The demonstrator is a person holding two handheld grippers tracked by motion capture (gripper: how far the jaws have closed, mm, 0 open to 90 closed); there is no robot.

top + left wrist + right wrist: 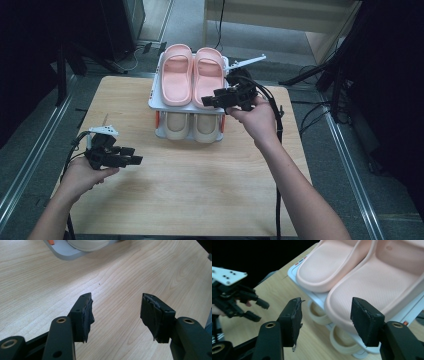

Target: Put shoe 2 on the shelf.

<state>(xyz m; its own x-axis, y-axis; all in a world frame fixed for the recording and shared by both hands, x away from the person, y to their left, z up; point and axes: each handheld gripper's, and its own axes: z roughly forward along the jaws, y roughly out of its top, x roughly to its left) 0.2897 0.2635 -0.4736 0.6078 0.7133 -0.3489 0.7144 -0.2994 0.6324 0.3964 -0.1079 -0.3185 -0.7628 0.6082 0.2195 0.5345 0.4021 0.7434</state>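
Pink slippers [192, 75] sit side by side on the top tier of a small white shoe rack [155, 100] at the counter's [190, 190] far edge, toes toward the person; a cream pair [192, 127] fills the tier below. Right gripper [212, 100] hovers at the toe of the right pink slipper [372, 287], fingers [365, 320] wide and holding nothing, likely lined up to pinch that toe edge. Left gripper [136, 160] waits low over bare wood, well apart from the rack, fingers [83, 315] wide, empty, probably kept clear of the reach.
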